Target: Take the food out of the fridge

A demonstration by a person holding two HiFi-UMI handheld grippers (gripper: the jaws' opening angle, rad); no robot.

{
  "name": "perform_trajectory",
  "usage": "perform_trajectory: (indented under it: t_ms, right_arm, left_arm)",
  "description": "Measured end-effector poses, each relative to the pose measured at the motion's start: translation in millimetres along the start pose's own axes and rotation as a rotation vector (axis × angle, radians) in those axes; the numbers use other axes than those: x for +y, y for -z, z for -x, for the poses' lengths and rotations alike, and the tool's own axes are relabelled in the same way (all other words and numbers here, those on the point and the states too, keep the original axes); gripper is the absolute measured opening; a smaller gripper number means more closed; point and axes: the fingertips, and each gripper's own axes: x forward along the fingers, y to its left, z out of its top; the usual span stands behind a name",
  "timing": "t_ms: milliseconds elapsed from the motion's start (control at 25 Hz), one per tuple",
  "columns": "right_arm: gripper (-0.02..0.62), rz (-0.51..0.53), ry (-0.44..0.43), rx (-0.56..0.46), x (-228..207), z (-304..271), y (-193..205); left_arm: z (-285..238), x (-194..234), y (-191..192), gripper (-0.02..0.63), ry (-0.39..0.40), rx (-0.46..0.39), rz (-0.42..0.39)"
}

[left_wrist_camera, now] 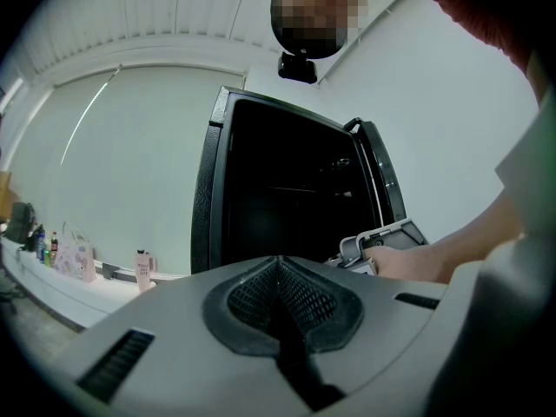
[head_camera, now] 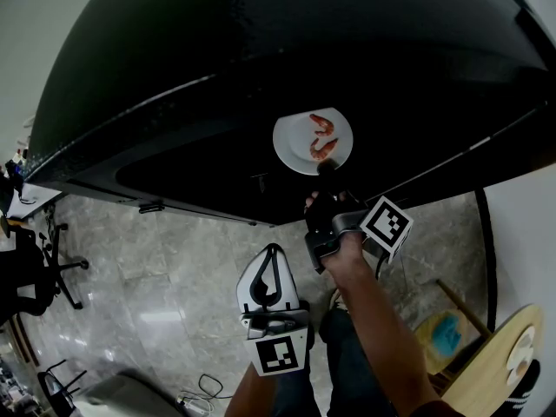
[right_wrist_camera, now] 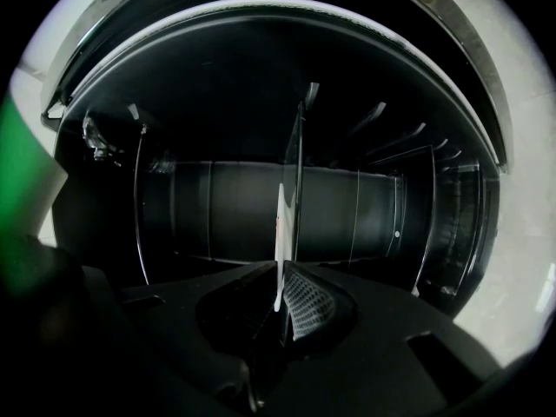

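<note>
The black fridge (head_camera: 261, 59) fills the upper half of the head view, its dark compartment open. At upper centre, against that dark opening, is a white plate (head_camera: 297, 153) carrying two reddish shrimp (head_camera: 323, 124), one above the other. The right gripper (head_camera: 325, 172) reaches up from the frame's centre and its fingers are clenched on the plate's lower rim. The person's hand (head_camera: 340, 237) is wrapped around the handle below.

In the right gripper view the plate (right_wrist_camera: 281, 233) appears edge-on as a thin white strip rising from between the fingers (right_wrist_camera: 306, 307), which are clamped on it. The fridge's dark, ribbed interior (right_wrist_camera: 217, 207) lies behind. A thin glassy shelf edge (right_wrist_camera: 300, 146) runs just beside the plate. Whether the plate rests on it cannot be told.

The left gripper (head_camera: 272, 252) sits at lower centre of the head view, over the grey marble floor (head_camera: 156, 268), well apart from the plate. In its own view the left gripper (left_wrist_camera: 280, 263) has its mesh-padded fingers pressed together with nothing between them. Beyond them the fridge (left_wrist_camera: 278, 207) stands at centre frame with its door (left_wrist_camera: 382, 176) open. At lower left of that view a white bench (left_wrist_camera: 61, 289) carries bottles and a small bag. An office chair (head_camera: 35, 268) stands at the left edge of the head view.
</note>
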Motion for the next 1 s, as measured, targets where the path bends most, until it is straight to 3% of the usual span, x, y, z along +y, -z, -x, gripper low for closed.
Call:
perform_trajectory:
  t_ms: [1000]
  right_arm:
    - [0.037, -0.009, 0.001, 0.014, 1.6, 8.5, 2.6]
  left_arm:
    - [2.7, -4.3, -2.4, 0.012, 0.005, -0.002, -0.001]
